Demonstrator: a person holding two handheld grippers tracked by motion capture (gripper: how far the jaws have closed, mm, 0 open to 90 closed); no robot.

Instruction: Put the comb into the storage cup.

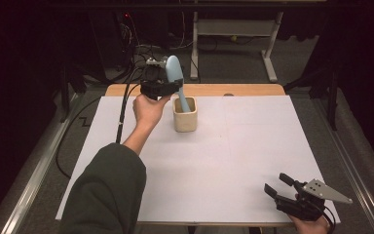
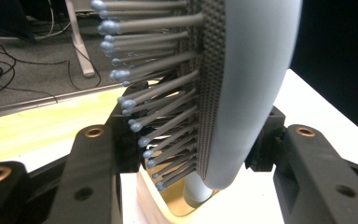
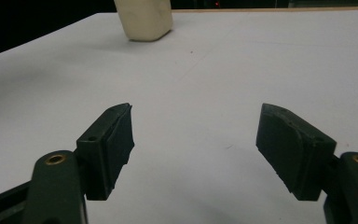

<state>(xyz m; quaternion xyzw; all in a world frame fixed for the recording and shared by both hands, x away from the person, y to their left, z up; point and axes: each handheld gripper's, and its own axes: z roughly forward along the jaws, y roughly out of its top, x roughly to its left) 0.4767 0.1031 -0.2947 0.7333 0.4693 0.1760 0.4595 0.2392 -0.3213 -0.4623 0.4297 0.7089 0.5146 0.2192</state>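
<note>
A: Starting at the left, what has the left claw [image 1: 168, 87] got?

B: It is clamped across the head of the pale blue hairbrush [image 1: 175, 73], just above the cream cup [image 1: 185, 118]. The brush's long axis runs nearly upright, tilted a little, with its handle end down inside the cup.

A: And to the right of the cup?

B: The right claw [image 1: 278, 185] rests well apart from the cup at the tabletop's [image 1: 233, 161] near edge, jaws spread, nothing between them. The left hand is far nearer.
</note>
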